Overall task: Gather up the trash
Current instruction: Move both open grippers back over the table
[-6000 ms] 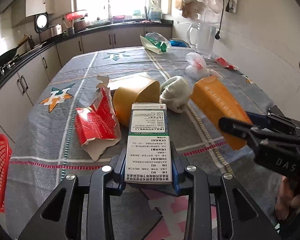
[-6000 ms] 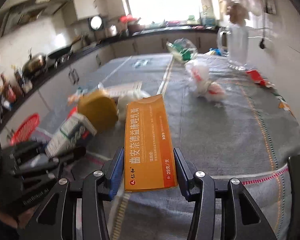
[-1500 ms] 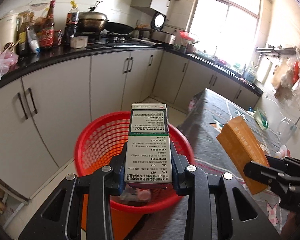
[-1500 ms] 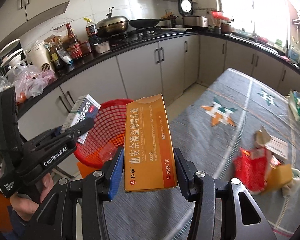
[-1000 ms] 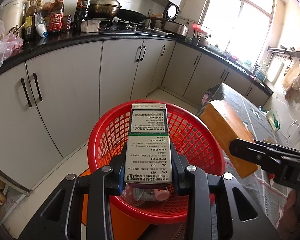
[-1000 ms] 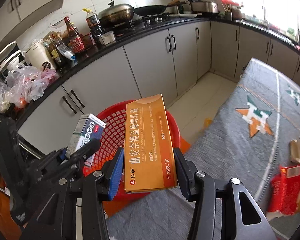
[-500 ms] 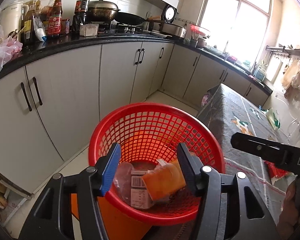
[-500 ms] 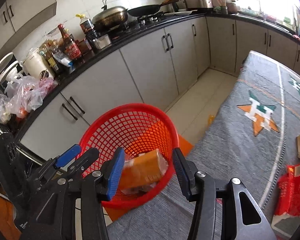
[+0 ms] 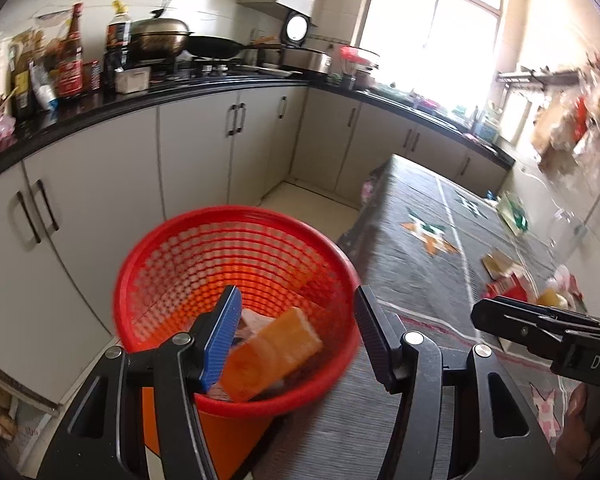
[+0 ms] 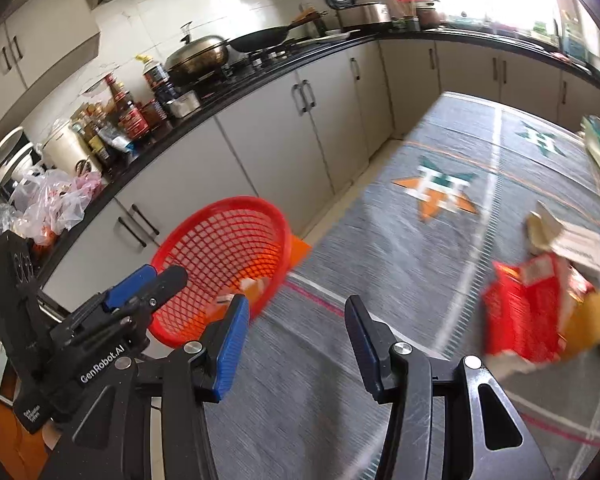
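Grey-cabinet kitchen, cloth-covered table [image 10: 380, 264] alongside. Both grippers stand released and empty: the left gripper [image 9: 296, 330], jaws just parted, over the red basket [image 9: 148, 276] holding the orange box [image 9: 272, 352]; the right gripper [image 10: 294, 344] has swung toward the torn red packet [image 10: 528, 312], far right and nearer it. A second ago each clamped a box.

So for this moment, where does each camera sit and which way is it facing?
Left wrist: on the left gripper, angled down into the red basket holding an orange box; its open fingers, the right gripper and a hand show.
Right wrist: on the right gripper, facing the grey tablecloth and red wrapper; left gripper shows.
Shared: basket, tablecloth, cabinets.
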A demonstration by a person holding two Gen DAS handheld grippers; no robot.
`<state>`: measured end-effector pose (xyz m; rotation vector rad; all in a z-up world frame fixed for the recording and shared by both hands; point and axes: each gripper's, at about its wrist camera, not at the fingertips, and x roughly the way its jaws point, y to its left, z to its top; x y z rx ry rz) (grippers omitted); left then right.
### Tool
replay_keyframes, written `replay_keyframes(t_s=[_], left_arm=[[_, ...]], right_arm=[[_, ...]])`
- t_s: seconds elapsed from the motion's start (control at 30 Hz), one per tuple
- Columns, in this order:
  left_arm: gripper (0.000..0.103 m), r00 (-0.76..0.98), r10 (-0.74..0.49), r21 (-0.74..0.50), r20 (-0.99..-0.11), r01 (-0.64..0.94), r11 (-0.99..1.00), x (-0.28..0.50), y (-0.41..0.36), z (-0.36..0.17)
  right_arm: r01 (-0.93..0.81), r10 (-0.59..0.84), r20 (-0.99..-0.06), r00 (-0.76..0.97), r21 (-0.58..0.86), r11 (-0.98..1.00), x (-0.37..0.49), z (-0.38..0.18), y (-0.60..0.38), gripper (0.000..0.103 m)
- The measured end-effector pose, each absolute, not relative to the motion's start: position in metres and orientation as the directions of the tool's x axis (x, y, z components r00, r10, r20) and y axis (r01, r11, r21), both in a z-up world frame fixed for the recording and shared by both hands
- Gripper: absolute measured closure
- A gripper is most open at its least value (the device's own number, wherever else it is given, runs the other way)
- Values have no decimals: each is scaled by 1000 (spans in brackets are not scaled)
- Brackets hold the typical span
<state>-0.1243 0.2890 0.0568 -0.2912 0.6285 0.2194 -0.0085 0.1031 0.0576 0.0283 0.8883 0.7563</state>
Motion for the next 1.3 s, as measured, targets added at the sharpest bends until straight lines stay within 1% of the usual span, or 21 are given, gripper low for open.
replay_keyframes(t_s=[0.27,0.33,0.37,0.5,0.57,0.6,0.63,0.67,0.8,0.9,1.03,1.13,1.2,1.23,1.3], left_arm=[[45,765,34,-167,-643,-184,969,-103,230,53],[45,753,10,-159,-658,-152,976,-97,213,51],[44,747,0,-155,-665,-138,978,-94,205,50],[44,728,-29,-138,-685,-90,986,-83,176,47],[44,721,-34,-126,-692,-74,989,-81,165,45],[44,718,-37,-118,-695,-64,991,-80,159,44],[44,715,-38,-111,-698,-55,992,-79,154,43],[44,712,-39,-102,-701,-46,994,-79,149,42],[44,700,-40,-81,-713,-25,996,-76,137,39],[44,692,-40,-75,-721,-20,997,-74,135,37],[44,684,-46,-82,-728,-21,996,-70,136,38],[43,680,-58,-95,-731,-17,995,-66,136,39],[40,676,-64,-102,-735,-16,995,-62,134,39],[36,671,-70,-108,-738,-15,994,-60,134,40],[34,658,-91,-131,-747,-12,991,-51,130,40]], right_arm=[[-485,583,-666,465,360,797,-3,60,18,48],[-452,569,-648,506,363,815,0,65,-7,46],[-441,563,-640,523,362,821,1,68,-16,43],[-376,493,-621,609,322,869,19,81,-50,42],[-357,459,-627,629,292,887,32,82,-58,42],[-351,446,-629,637,279,894,39,82,-61,43],[-350,435,-632,642,263,899,47,81,-63,48],[-344,418,-643,641,246,906,56,79,-65,59],[-336,396,-687,609,228,914,77,66,-67,63],[-358,412,-716,564,238,903,74,55,-69,64],[-393,430,-710,558,231,890,47,58,-80,64],[-409,433,-730,528,228,883,28,53,-90,63],[-422,446,-739,505,240,875,16,46,-96,63],[-423,450,-739,501,244,873,10,43,-100,63],[-408,450,-730,515,252,877,1,40,-111,63]])
